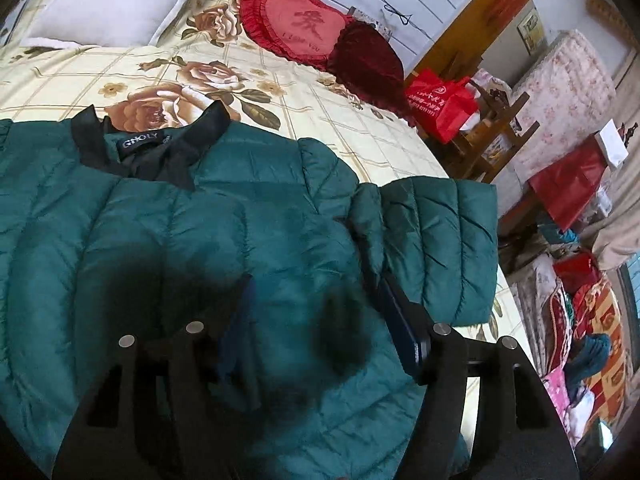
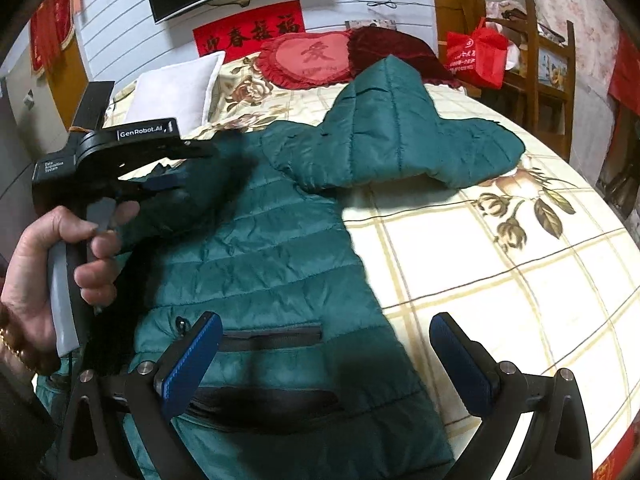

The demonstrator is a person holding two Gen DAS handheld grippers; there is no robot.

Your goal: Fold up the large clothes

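A teal quilted jacket (image 1: 168, 240) lies spread flat on the floral bedsheet (image 1: 320, 120), its black collar (image 1: 152, 148) toward the pillows. One sleeve (image 1: 432, 236) lies bent beside the body, near the bed's edge. My left gripper (image 1: 316, 296) hovers over the jacket's chest, open, with only fabric below its blurred fingers. In the right wrist view a hand (image 2: 60, 264) holds the left gripper (image 2: 176, 172) over the jacket's (image 2: 260, 248) upper part. My right gripper (image 2: 326, 360) stands open above the hem by a zipped pocket (image 2: 272, 336). The sleeve (image 2: 400, 132) spreads toward the cushions.
A white pillow (image 2: 176, 92), a red heart cushion (image 2: 308, 60) and a dark red cushion (image 2: 388, 46) sit at the head of the bed. A red bag (image 2: 476, 56) rests on a wooden chair (image 2: 548, 80) beside the bed. Bare sheet (image 2: 480, 272) lies right of the jacket.
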